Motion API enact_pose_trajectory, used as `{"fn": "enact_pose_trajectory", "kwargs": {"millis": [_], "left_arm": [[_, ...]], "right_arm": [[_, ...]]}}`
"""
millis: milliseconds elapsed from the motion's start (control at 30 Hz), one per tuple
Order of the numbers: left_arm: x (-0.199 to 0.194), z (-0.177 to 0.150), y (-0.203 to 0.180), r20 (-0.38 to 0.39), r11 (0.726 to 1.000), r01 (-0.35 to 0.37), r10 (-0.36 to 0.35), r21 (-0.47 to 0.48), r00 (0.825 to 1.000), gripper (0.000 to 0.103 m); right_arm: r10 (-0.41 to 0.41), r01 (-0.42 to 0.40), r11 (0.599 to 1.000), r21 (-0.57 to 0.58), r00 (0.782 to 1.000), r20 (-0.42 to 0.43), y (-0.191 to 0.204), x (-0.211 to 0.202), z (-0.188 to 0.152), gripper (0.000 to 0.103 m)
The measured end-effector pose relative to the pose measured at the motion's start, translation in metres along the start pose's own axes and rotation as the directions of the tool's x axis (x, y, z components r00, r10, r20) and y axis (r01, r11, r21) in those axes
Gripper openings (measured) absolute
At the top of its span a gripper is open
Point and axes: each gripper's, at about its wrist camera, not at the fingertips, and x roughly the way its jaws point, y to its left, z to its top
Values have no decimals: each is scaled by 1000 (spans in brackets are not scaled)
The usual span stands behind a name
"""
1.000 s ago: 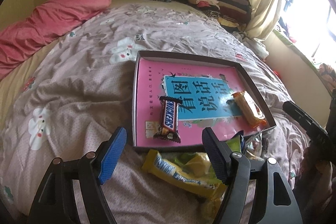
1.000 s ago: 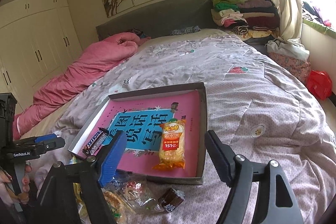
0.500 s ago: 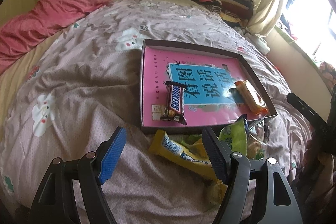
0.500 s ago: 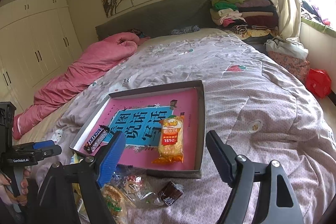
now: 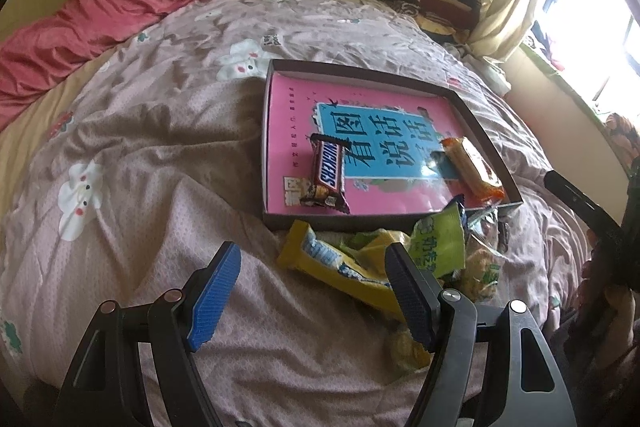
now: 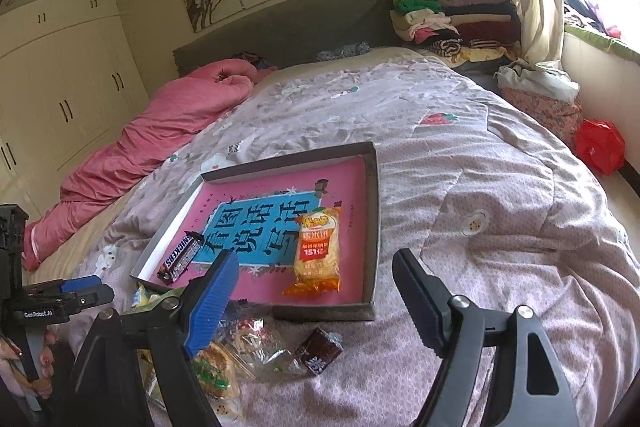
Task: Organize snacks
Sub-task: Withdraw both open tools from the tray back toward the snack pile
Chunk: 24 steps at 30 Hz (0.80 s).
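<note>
A shallow box (image 5: 362,71) (image 6: 371,211) with a pink and blue bottom lies on the bed. In it lie a Snickers bar (image 5: 327,175) (image 6: 181,257) and an orange rice cracker pack (image 5: 472,167) (image 6: 318,250). A pile of loose snacks lies before the box's near edge: a yellow bar (image 5: 336,269), a green packet (image 5: 440,241), clear wrapped biscuits (image 6: 256,341) and a small brown sweet (image 6: 318,351). My left gripper (image 5: 310,293) is open and empty above the quilt beside the yellow bar. My right gripper (image 6: 314,301) is open and empty above the pile.
A grey flowered quilt (image 5: 140,155) covers the bed. A pink duvet (image 5: 100,11) lies along the far left. Folded clothes (image 6: 452,15) are stacked at the head right. A red bag (image 6: 600,145) sits on the floor by the window wall.
My left gripper has pulled back from the box towards the near edge of the bed, so more of the snack pile shows. My right gripper has drawn back slightly. Both stay open.
</note>
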Motion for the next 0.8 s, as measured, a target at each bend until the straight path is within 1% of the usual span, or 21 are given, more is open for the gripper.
{"fn": "enact_pose_trajectory", "kwargs": {"millis": [333,567,800], "left_arm": [[2,-14,-19,-43,998,27,-25,53,999,76],[4,-24,-32,-69,995,50,-44,83,997,76],[10,-36,-44,-115,991,64,-51,114,992,76]], "right_arm": [[-12,13,1000,20,999,-41,-1,-1,-9,79],[-7,7,1000,7,998,-67,7,-3,-17,79],[-13,14,1000,12,993,-118,10,-1,-27,79]]}}
